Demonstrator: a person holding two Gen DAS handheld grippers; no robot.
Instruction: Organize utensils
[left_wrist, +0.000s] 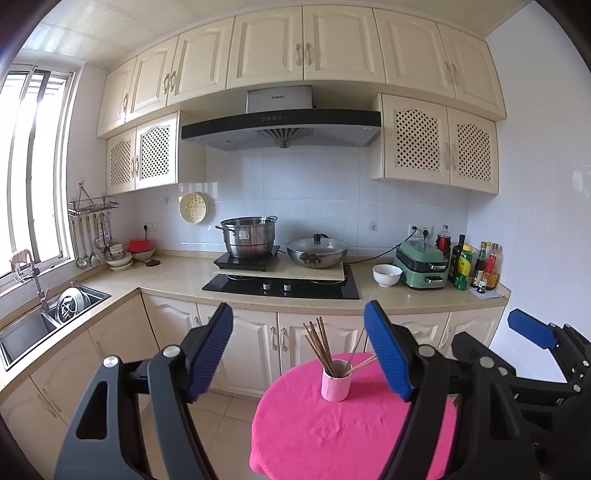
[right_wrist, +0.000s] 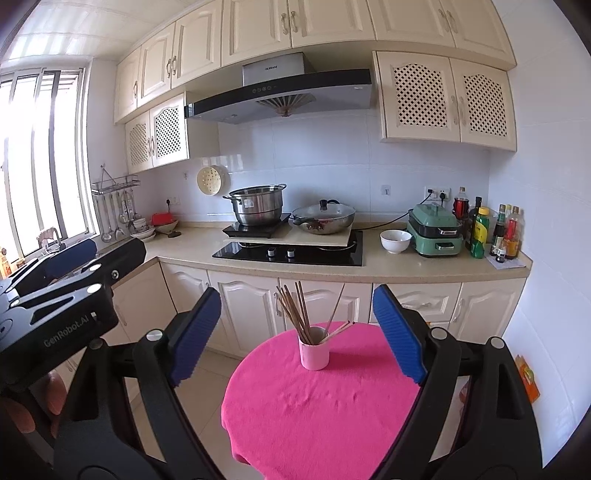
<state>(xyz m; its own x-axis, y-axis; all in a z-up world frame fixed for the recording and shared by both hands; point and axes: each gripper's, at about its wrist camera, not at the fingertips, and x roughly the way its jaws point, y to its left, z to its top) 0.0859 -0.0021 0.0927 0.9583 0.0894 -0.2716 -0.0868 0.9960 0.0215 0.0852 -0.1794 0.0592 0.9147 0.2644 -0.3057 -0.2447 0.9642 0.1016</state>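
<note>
Chopsticks (right_wrist: 295, 312) stand in pink cup (right_wrist: 314, 352), 12 o'clock on table (right_wrist: 321, 413); left gripper (left_wrist: 297, 352), right gripper (right_wrist: 295, 336) both spread wide, empty. Task looks finished or unstarted; next move unclear.

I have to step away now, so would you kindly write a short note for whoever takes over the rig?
Left tool: open, empty, held short of the table.
Right tool: open, empty, likewise short of the table.
Chopsticks: all standing in the pink cup on the pink-covered round table; a couple lean out to the right.
Done: no loose utensils visible on the cloth.
Left: possibly nothing; check the leaning sticks.
</note>
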